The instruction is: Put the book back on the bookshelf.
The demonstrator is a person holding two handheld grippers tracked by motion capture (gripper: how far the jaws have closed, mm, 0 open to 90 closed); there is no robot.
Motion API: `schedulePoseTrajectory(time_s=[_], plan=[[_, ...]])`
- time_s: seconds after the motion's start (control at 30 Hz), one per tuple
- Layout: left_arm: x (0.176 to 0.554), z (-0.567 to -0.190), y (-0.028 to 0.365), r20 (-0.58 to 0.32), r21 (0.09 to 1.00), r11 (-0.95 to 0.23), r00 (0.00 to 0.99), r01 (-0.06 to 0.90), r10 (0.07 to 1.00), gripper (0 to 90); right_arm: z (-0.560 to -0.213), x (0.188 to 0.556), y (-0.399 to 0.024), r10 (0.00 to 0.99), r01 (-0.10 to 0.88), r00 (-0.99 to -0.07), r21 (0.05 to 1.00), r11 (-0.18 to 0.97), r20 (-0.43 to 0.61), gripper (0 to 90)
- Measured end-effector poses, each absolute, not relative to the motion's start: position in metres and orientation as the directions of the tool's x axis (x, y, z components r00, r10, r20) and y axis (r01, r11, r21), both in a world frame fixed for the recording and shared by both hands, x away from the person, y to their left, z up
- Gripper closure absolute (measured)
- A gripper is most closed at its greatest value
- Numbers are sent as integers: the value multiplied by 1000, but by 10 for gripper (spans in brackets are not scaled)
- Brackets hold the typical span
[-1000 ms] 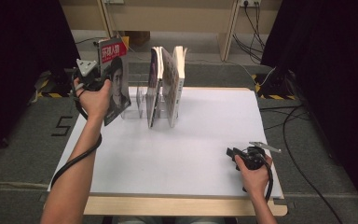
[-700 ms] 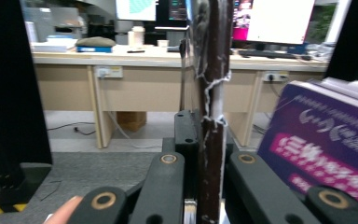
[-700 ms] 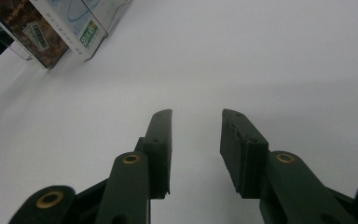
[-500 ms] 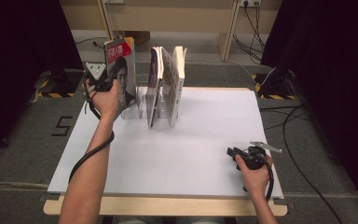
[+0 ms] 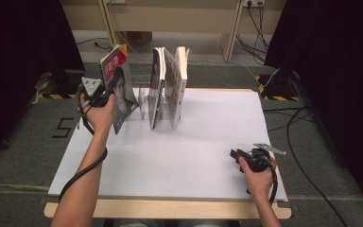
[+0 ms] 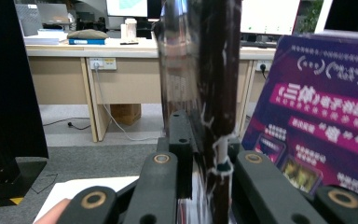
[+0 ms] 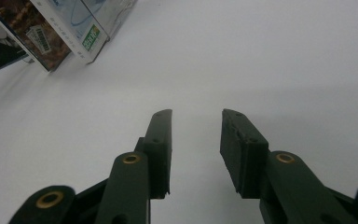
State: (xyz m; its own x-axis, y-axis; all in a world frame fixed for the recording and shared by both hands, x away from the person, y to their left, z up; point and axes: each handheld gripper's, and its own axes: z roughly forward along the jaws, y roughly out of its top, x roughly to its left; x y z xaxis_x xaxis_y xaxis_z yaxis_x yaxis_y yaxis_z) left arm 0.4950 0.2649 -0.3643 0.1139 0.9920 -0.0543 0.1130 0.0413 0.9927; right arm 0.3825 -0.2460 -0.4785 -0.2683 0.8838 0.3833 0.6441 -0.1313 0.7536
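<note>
We see the magazine (image 5: 118,87) lower than a moment ago, now at the far left of the white table (image 5: 208,142), tilted beside the clear rack (image 5: 144,101). Our left gripper (image 5: 105,92) pinches its edge, jaws just easing apart, so we judge release is close. Its glossy cover shows a face under red lettering. Our right gripper (image 7: 196,128) rests near right, fingers spread on nothing.

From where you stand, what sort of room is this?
Probably an office or lab set up for recording: a white table screened by black curtains, with desks carrying monitors behind, and cables across the floor.
</note>
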Motion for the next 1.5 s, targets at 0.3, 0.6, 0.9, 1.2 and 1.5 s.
schedulePoseTrajectory(time_s=[0.3, 0.6, 0.9, 1.2, 1.5], plan=[[485, -361, 270, -82, 992, 66, 146, 112, 986, 788, -478, 382, -246, 884, 647, -269, 752, -128, 382, 645], [479, -365, 269, -93, 989, 73, 157, 126, 983, 733, -478, 382, -247, 884, 648, -267, 751, -131, 384, 640], [474, -364, 269, -86, 990, 70, 132, 123, 988, 687, -478, 382, -246, 881, 652, -265, 746, -135, 391, 636], [480, -362, 270, -98, 978, 77, 106, 192, 990, 719, -480, 383, -245, 877, 673, -266, 728, -128, 399, 627], [485, -360, 266, -103, 972, 74, 121, 223, 987, 846, -481, 383, -246, 879, 677, -263, 725, -127, 399, 627]])
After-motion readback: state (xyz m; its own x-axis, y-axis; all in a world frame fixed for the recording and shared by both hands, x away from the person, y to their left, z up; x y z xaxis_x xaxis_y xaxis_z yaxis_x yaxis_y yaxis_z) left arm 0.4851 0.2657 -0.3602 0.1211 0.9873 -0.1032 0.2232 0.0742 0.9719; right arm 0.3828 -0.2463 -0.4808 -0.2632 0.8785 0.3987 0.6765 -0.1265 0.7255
